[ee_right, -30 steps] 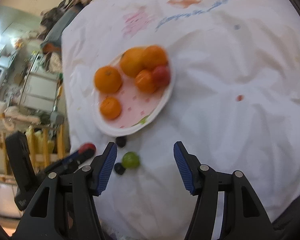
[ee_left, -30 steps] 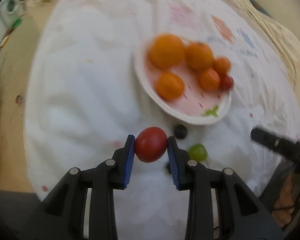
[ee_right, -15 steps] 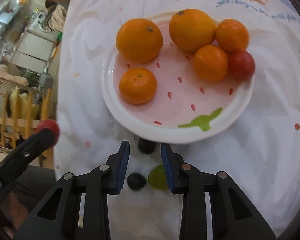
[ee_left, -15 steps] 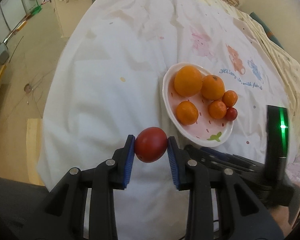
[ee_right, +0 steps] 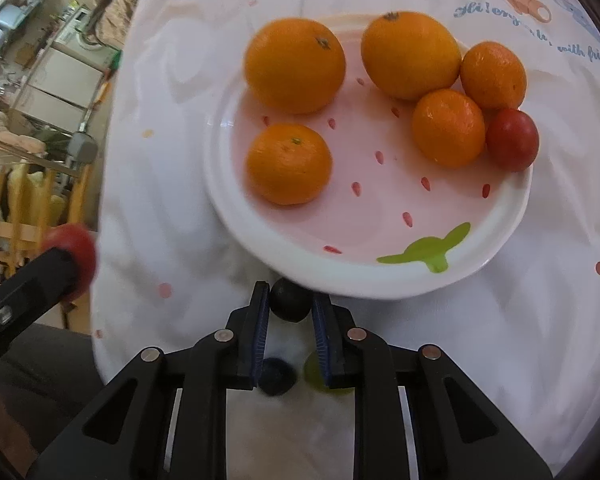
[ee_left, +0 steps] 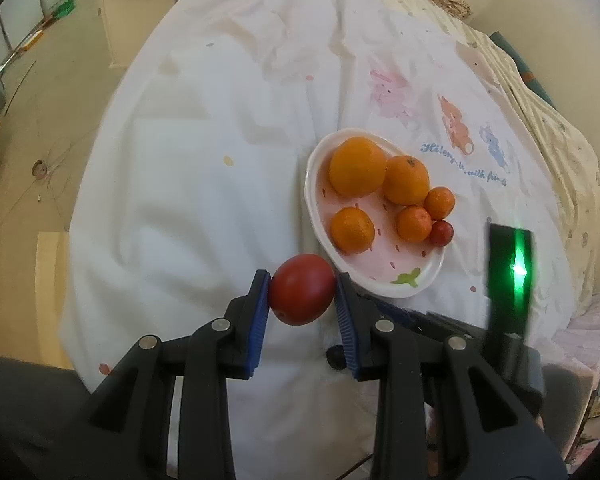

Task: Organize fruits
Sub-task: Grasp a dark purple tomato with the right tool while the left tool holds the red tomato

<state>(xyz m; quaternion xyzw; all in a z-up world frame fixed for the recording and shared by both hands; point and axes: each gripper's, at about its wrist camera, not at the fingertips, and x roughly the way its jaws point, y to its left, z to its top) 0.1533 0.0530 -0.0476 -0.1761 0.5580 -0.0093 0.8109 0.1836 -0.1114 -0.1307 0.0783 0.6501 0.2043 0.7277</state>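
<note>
My left gripper is shut on a red tomato, held above the white cloth just left of the pink plate. The plate holds several oranges and a small red tomato. My right gripper has closed on a dark grape at the plate's near rim. A second dark grape and a green grape lie on the cloth under its fingers. The left gripper with the tomato also shows in the right wrist view.
The white cloth with cartoon prints covers a round table and drops off at its edge on the left, above the floor. The right gripper's body with a green light stands right of the plate. Furniture and shelves lie beyond the table.
My right gripper moved in to the plate's near rim and closed from wide open onto the dark grape. My left gripper rose and pulled back, still holding the tomato.
</note>
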